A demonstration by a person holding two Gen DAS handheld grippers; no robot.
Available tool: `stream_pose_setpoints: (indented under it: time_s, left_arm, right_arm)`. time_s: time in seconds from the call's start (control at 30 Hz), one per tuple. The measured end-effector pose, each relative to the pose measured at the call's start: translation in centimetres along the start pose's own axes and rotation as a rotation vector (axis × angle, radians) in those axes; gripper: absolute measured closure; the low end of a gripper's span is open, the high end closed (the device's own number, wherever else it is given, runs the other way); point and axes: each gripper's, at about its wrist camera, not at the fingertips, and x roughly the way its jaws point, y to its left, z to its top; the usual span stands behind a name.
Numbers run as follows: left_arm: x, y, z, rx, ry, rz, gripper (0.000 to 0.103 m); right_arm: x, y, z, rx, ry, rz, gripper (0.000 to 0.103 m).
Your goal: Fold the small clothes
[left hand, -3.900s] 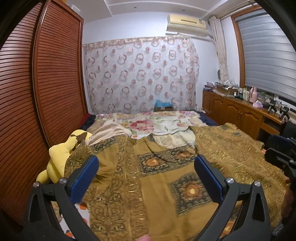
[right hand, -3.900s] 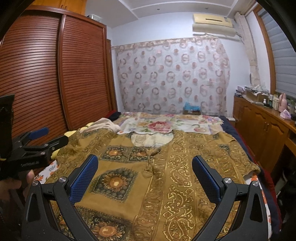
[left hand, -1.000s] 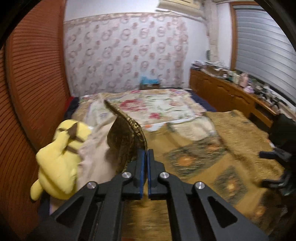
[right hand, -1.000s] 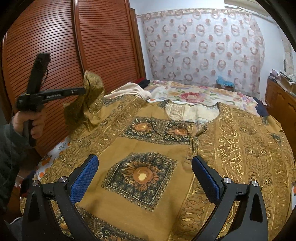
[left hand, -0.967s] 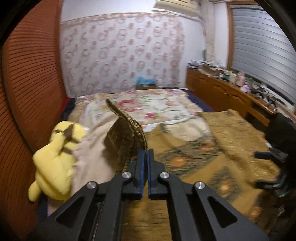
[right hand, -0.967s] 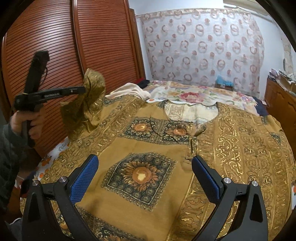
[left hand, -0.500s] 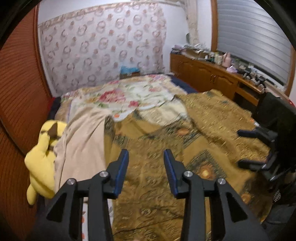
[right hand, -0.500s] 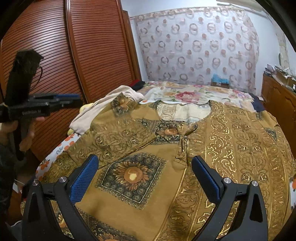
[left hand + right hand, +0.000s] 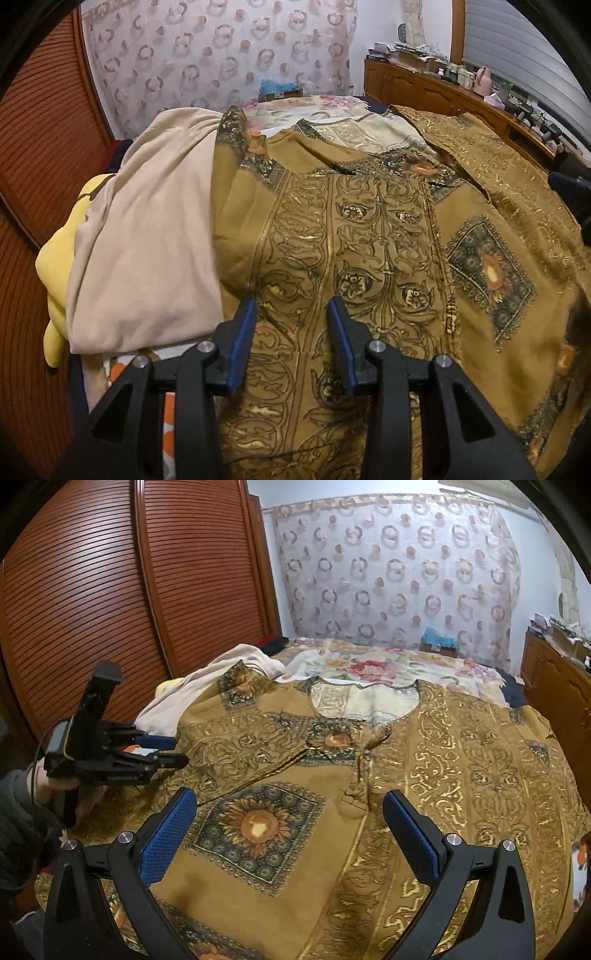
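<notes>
A brown and gold patterned shirt lies spread on the bed, its left sleeve folded in over the front. The shirt fills the left wrist view too. My left gripper is open, low over the folded sleeve's edge, holding nothing; it also shows in the right wrist view. My right gripper is wide open above the sunflower square on the shirt front, holding nothing.
A beige garment lies left of the shirt, over a yellow plush toy. A slatted wooden wardrobe runs along the left. A wooden sideboard stands at right. A floral sheet covers the far bed.
My left gripper, shut on the lifted sleeve a second ago, laid it inward over the shirt, opened and came down low over the fold. My right gripper stayed open above the shirt.
</notes>
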Motion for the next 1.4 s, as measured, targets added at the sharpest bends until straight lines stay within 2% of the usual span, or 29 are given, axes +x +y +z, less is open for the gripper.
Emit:
stream_pose_setpoints:
  time_s: [0.13, 0.37, 0.5, 0.67, 0.8, 0.9, 1.07, 1.2, 1.4]
  left_arm:
    - [0.0, 0.3, -0.2, -0.013, -0.03, -0.002, 0.064]
    - [0.2, 0.8, 0.1, -0.034, -0.028, -0.023, 0.063]
    - [0.2, 1.0, 0.1, -0.038, -0.028, -0.032, 0.061]
    - [0.2, 1.1, 0.1, -0.039, -0.029, -0.031, 0.06]
    - [0.2, 1.0, 0.1, -0.036, -0.029, -0.026, 0.059]
    - [0.2, 0.9, 0.2, -0.032, -0.029, -0.016, 0.059]
    - [-0.3, 0.4, 0.2, -0.045, -0.04, 0.017, 0.059]
    - [-2.5, -0.1, 0.5, -0.083, -0.129, -0.035, 0.059]
    - [-6.2, -1.7, 2.1, -0.114, -0.247, -0.087, 0.059]
  right_arm:
    - [-0.4, -1.0, 0.0, 0.002, 0.0, -0.02, 0.001]
    - [-2.0, -4.0, -0.1, -0.016, 0.01, -0.088, 0.001]
    - [-3.5, -7.4, -0.2, -0.003, 0.049, -0.139, 0.011]
    - [-5.3, -13.2, -0.8, 0.026, 0.09, -0.26, 0.018]
    - [-7.1, -19.5, -1.6, 0.103, 0.111, -0.364, 0.023]
    - [-7.9, -23.6, -2.6, 0.178, 0.131, -0.396, 0.027]
    - [-8.4, -28.3, -4.4, 0.312, 0.16, -0.376, 0.034]
    - [-8.6, -30.8, -5.7, 0.409, 0.172, -0.33, 0.041]
    - [-8.3, -32.5, -6.2, 0.503, 0.166, -0.261, 0.054]
